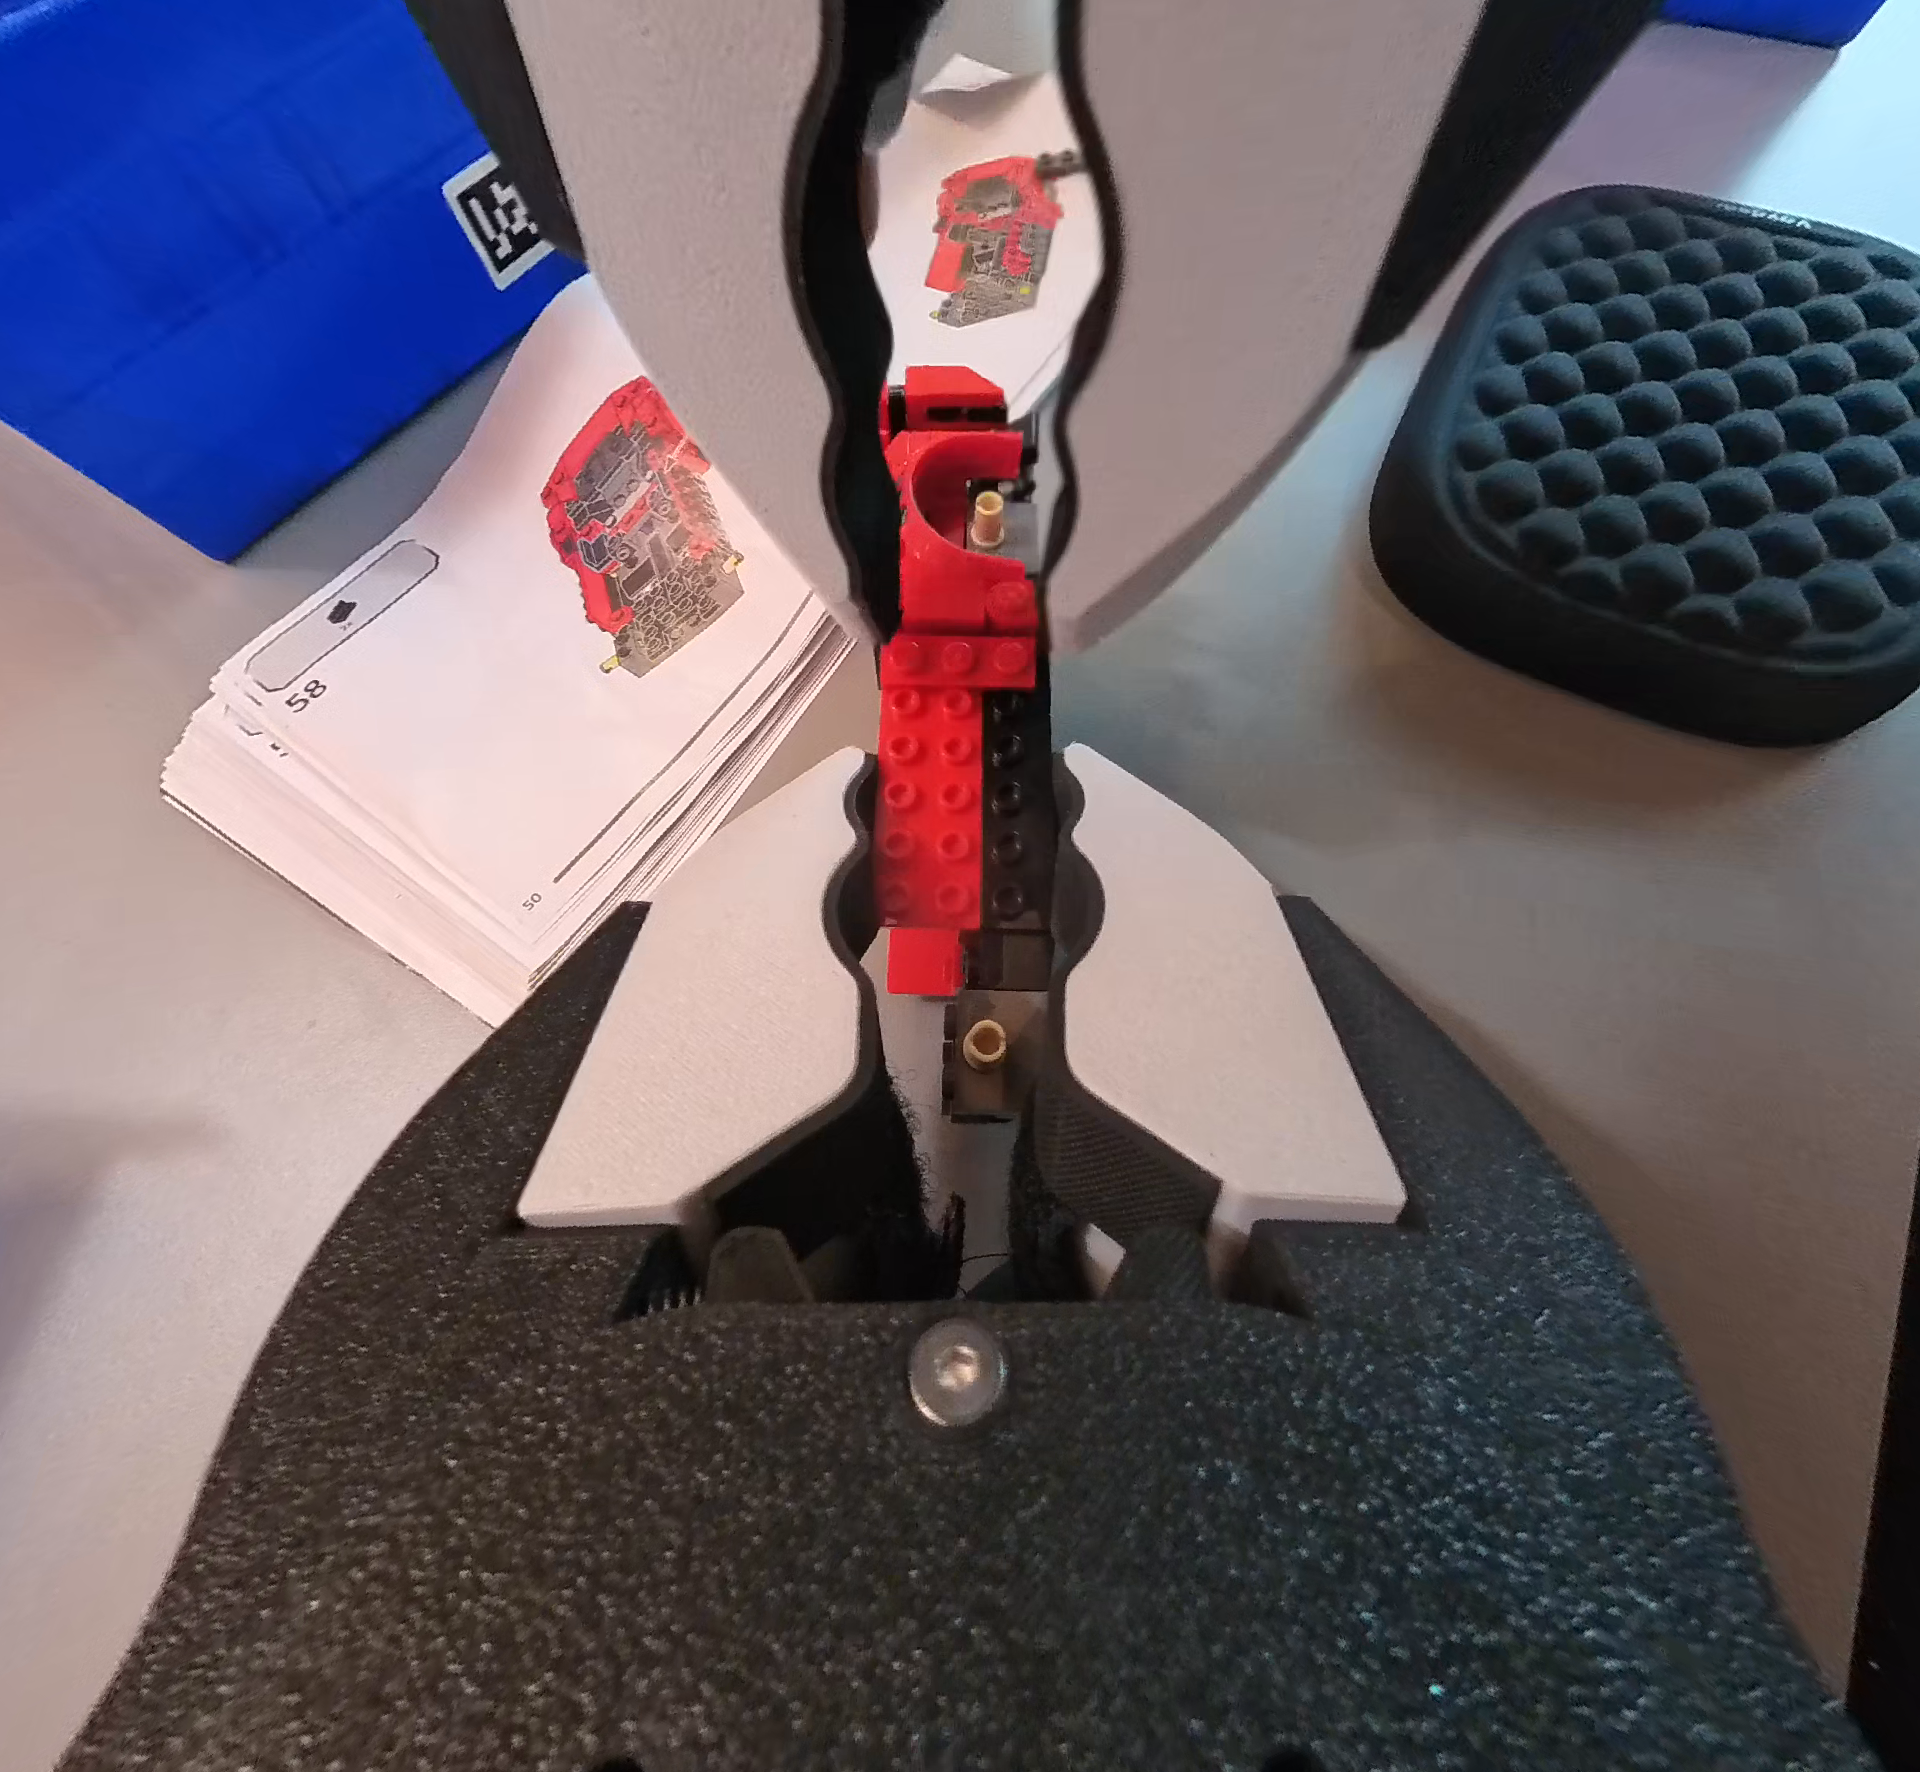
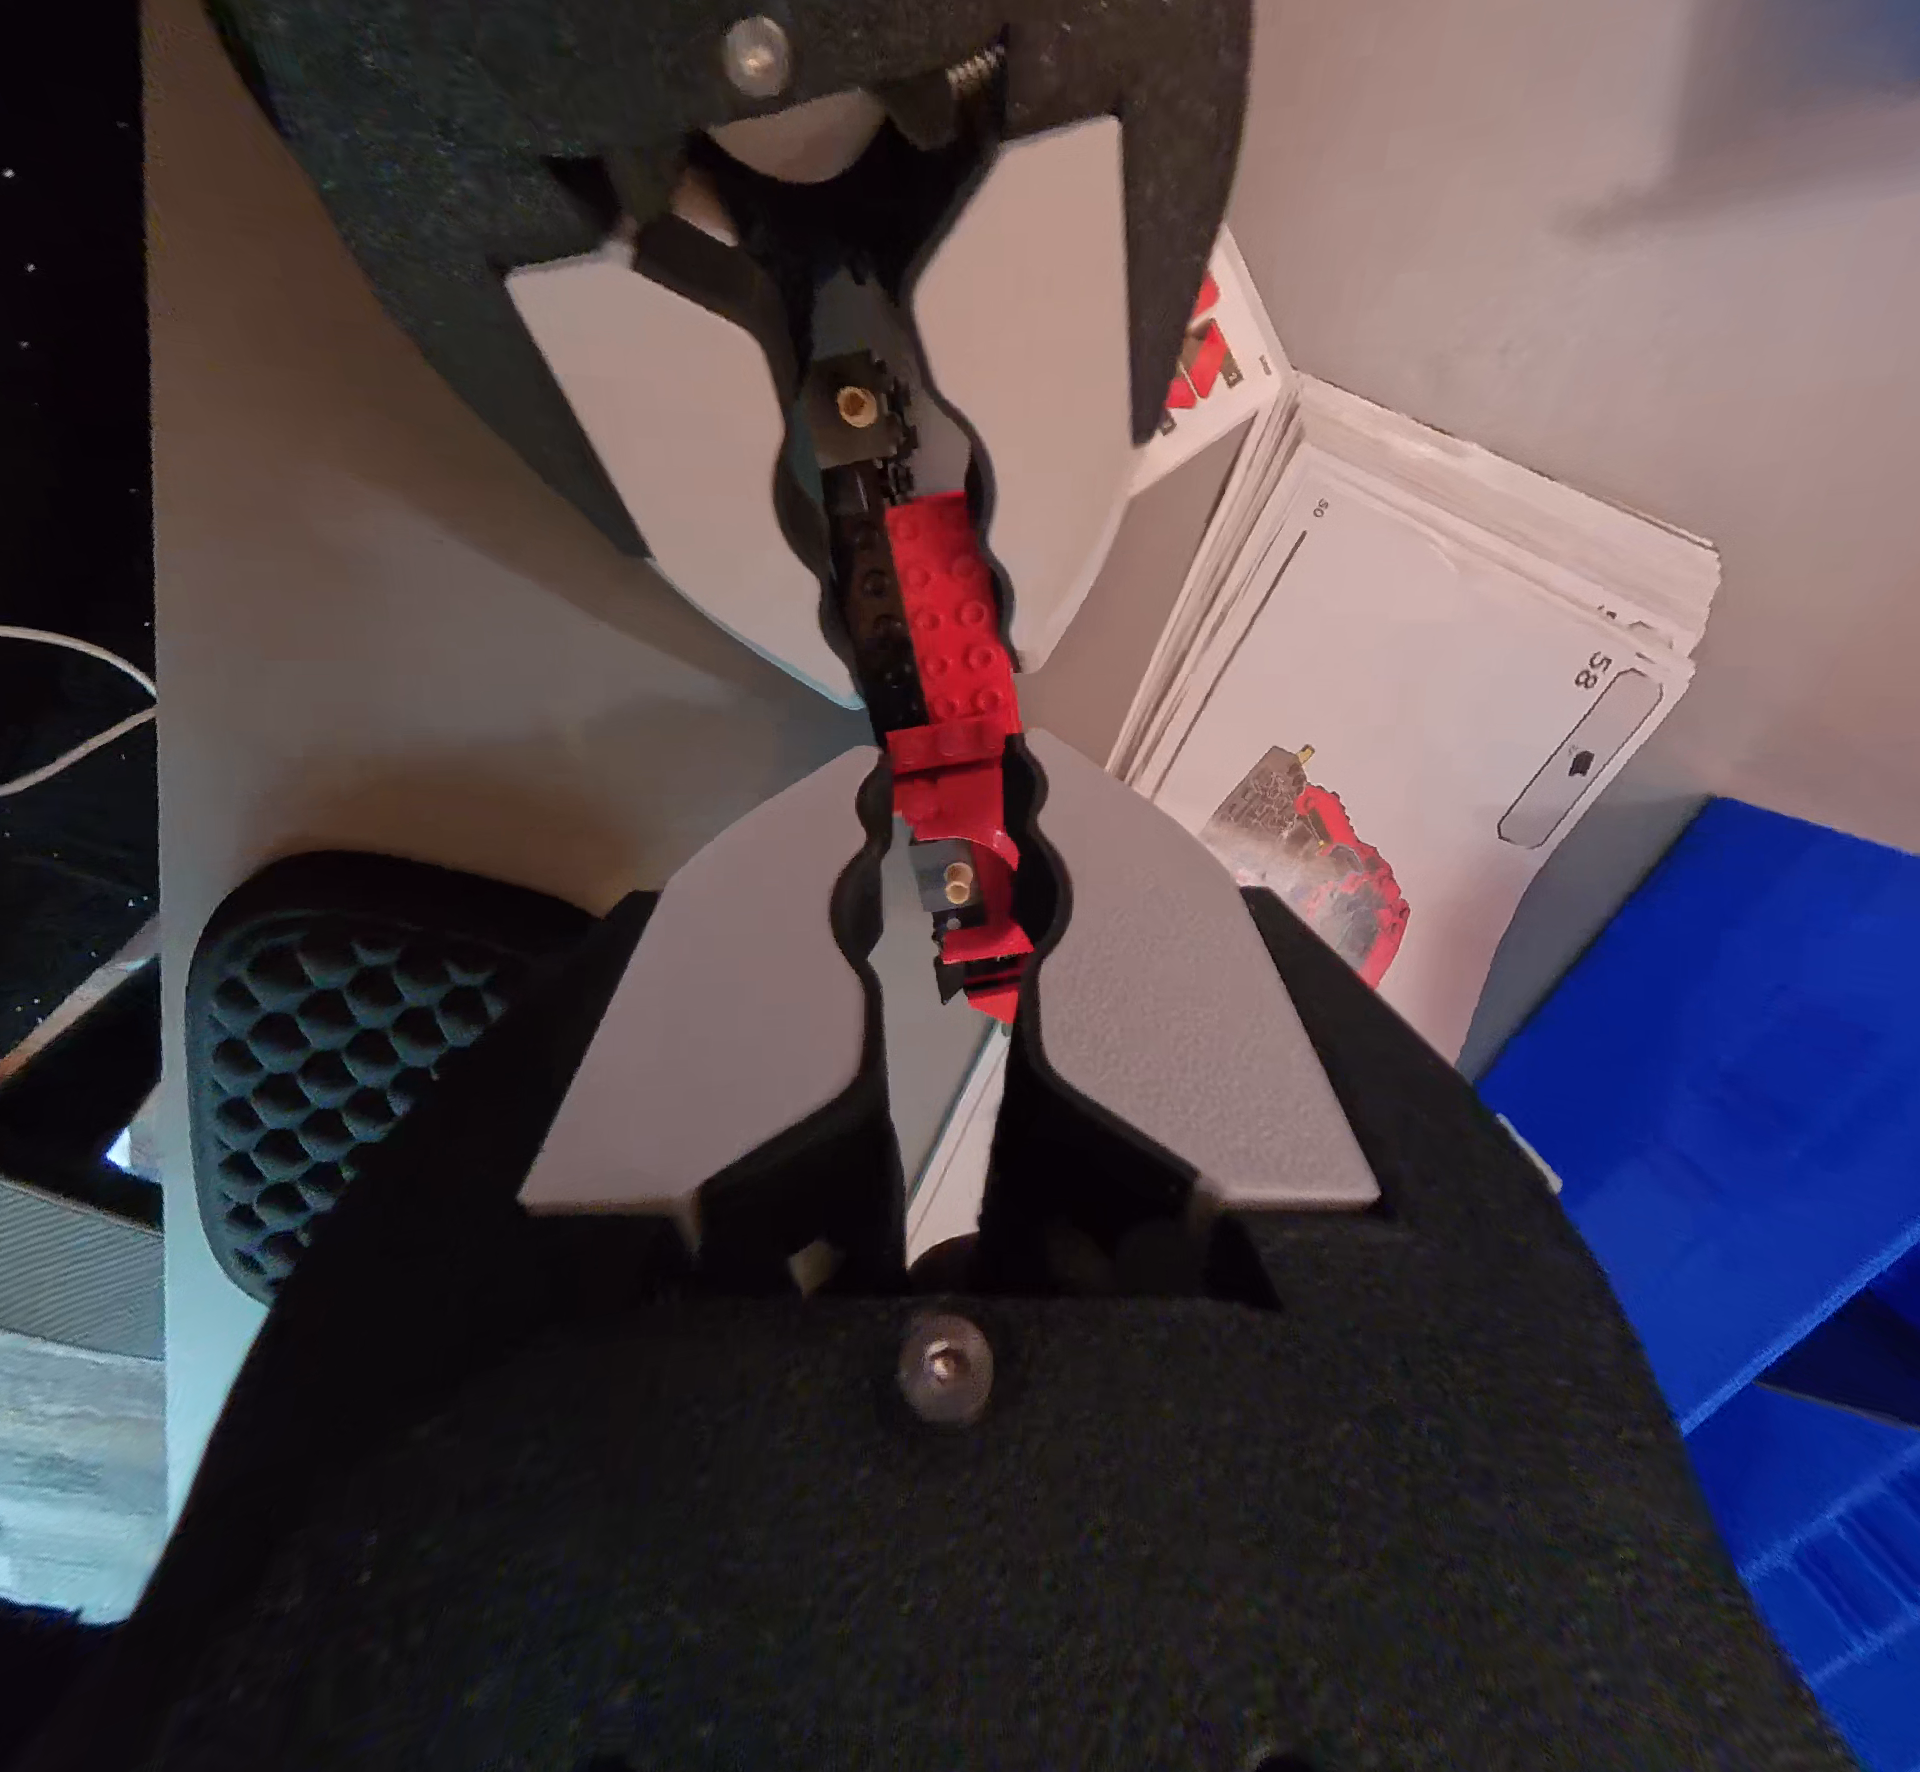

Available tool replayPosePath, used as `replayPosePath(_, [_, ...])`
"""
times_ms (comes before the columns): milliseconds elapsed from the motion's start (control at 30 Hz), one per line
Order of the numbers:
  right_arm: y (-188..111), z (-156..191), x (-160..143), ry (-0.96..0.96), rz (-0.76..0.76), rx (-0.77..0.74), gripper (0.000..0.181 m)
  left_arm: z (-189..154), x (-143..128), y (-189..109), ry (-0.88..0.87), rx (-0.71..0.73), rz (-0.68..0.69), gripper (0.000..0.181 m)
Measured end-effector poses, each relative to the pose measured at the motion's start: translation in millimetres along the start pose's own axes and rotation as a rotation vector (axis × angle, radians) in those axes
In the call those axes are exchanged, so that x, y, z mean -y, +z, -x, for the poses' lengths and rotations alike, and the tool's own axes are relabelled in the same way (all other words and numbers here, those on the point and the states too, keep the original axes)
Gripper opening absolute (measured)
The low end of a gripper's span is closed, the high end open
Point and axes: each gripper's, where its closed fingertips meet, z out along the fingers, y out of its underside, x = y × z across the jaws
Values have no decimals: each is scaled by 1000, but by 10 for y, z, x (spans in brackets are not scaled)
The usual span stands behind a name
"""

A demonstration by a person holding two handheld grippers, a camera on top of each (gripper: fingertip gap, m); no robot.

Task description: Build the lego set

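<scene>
A long red and black lego assembly [image 1: 940,787] with a red wheel arch and tan pins is held in the air above the white table. My left gripper [image 1: 966,839] is shut on its studded red and black end. My right gripper [image 1: 966,579] comes in from the opposite side, tip to tip with the left one, and is shut on the wheel-arch end. In the right wrist view the assembly [image 2: 951,621] runs from my right gripper [image 2: 945,849] up into the left gripper [image 2: 914,600]. The assembly's underside is hidden.
An open instruction booklet [image 1: 468,735] lies on the table under the grippers and also shows in the right wrist view [image 2: 1403,683]. A blue bin [image 1: 208,216] stands behind the booklet. A black padded wrist rest [image 1: 1662,475] lies to the right. Less than 4 cm separates the two grippers' tips.
</scene>
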Motion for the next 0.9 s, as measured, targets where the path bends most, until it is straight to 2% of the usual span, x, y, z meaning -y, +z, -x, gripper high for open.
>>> replayPosePath(33, [7,13,0,-15,6,4,25,0,0,0,-1,-1,0,29])
replayPosePath(133, [43,19,5,-50,18,-9,33,2,1,-1,-4,-2,-2,29])
replayPosePath(367, [42,-44,-5,-54,16,-53,27,7,1,-2,-14,-5,-3,29])
replayPosePath(533, [51,-29,40,-64,-64,-56,27,9,2,-1,-17,-7,-3,29])
replayPosePath(900, [-15,-48,11,-61,-141,-73,24,9,2,0,-22,-10,-3,29])
